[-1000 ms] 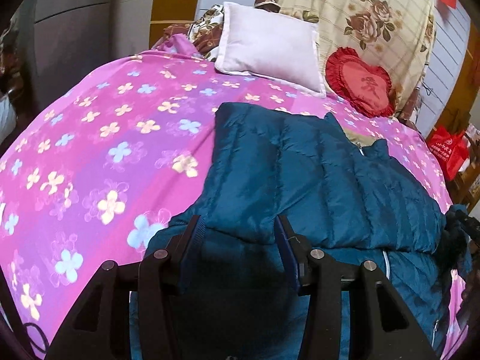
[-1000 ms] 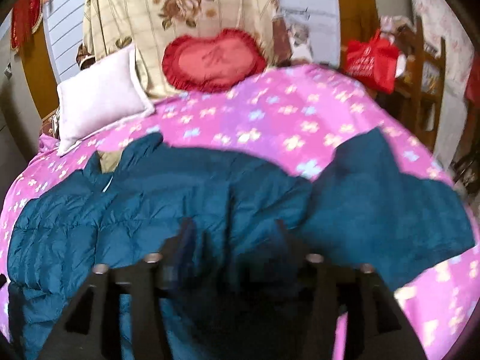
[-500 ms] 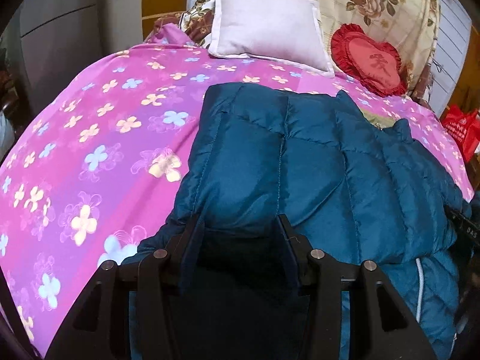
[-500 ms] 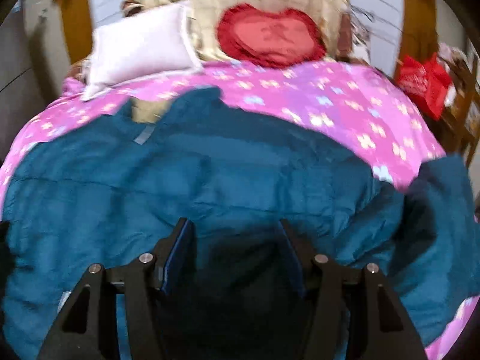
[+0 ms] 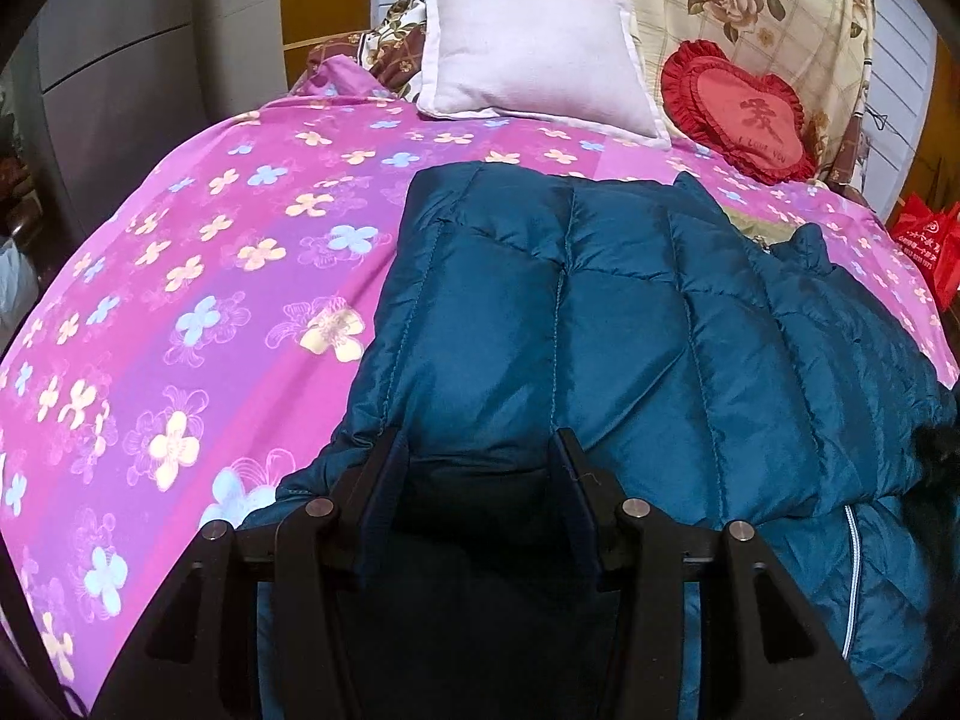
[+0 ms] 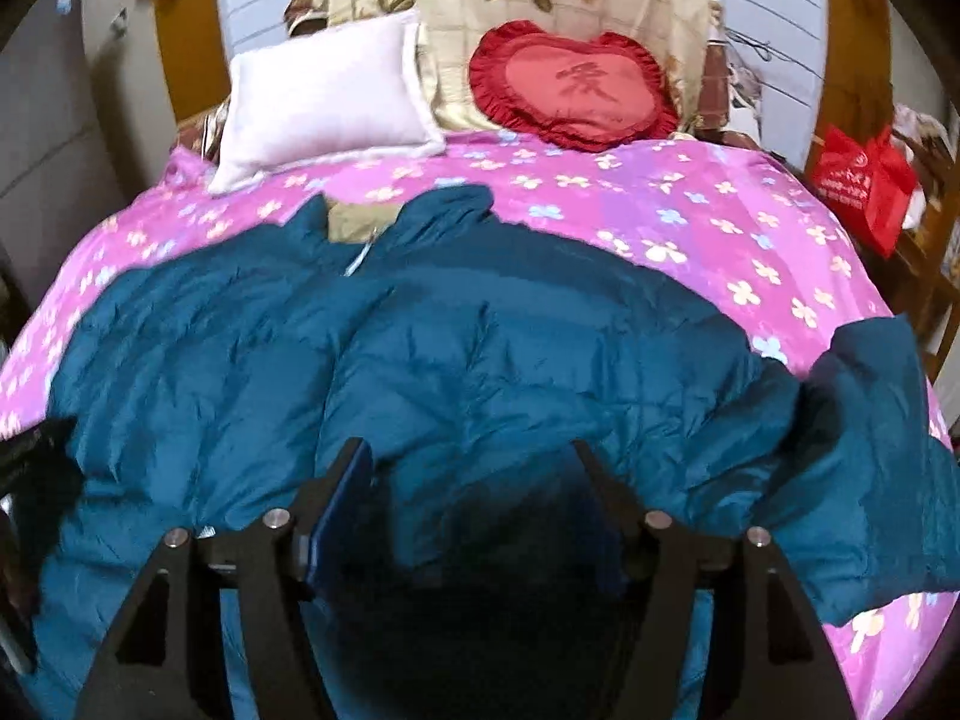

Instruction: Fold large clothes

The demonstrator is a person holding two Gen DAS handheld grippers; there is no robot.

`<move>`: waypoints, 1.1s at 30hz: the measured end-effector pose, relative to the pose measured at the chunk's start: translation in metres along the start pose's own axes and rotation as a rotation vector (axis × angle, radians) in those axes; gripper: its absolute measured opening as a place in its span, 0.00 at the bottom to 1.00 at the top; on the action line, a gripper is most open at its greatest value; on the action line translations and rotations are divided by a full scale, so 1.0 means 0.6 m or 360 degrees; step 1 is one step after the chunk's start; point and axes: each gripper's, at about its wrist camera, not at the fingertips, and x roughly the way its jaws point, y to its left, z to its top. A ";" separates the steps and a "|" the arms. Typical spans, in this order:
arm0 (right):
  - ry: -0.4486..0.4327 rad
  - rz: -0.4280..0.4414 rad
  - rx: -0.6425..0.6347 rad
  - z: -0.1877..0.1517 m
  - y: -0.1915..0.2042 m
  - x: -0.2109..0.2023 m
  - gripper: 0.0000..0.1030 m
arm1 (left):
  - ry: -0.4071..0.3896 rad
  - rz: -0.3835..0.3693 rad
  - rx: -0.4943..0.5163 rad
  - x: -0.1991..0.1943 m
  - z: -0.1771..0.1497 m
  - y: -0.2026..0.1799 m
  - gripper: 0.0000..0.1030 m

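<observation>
Teal quilted jacket [image 5: 630, 324] on my bed [image 5: 180, 300], near-edge panel folded | left tool [image 5: 480, 468], right tool [image 6: 474, 468] spread wide | only right view shows sleeve [image 6: 870, 450].

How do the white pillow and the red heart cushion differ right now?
The white pillow is rectangular and plain; the red heart cushion is heart-shaped, ruffled and carries lettering. The pillow sits to the cushion's left in both views. Both lean at the head of the bed, beyond the teal jacket.

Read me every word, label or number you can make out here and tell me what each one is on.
"I LOVE YOU": small print on the red heart-shaped ruffled cushion, beneath a large Chinese character too unclear to name.
White print on the red shopping bag: too small to read.
Teal quilted down jacket: no readable text.
</observation>
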 end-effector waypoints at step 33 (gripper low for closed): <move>0.0041 -0.0035 0.0181 -0.038 -0.055 -0.012 0.75 | -0.0078 -0.0125 0.0006 -0.048 0.010 -0.029 0.24</move>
